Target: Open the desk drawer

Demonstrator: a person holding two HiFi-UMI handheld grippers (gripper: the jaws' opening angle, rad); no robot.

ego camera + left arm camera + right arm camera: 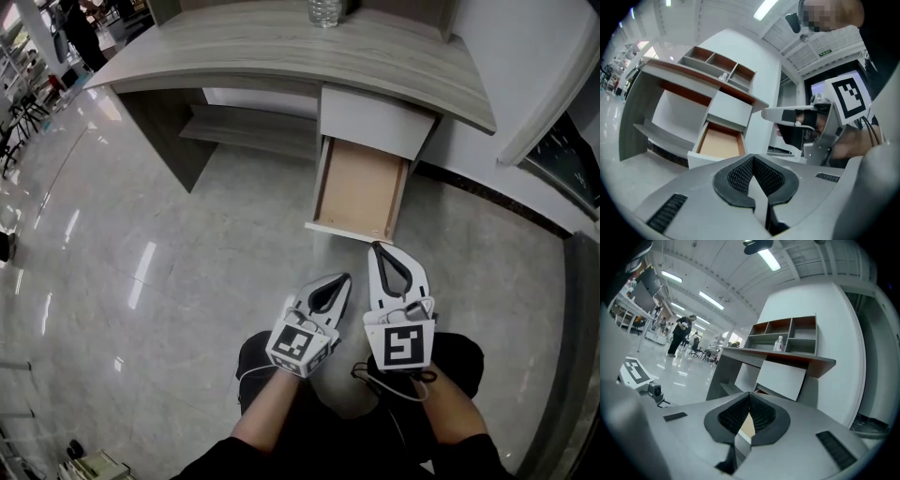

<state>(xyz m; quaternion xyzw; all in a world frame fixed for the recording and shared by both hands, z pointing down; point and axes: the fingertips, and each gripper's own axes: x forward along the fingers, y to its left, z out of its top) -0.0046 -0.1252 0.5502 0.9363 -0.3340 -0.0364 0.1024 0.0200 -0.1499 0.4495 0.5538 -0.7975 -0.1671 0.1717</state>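
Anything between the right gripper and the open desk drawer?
Nothing visible. Only floor lies between the shut right gripper and the drawer, which already stands pulled out from the desk.

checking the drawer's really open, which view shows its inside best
The head view: it looks down into the open drawer, its wooden bottom in full. The left gripper view shows it smaller, at a slant; the right gripper view shows barely a sliver.
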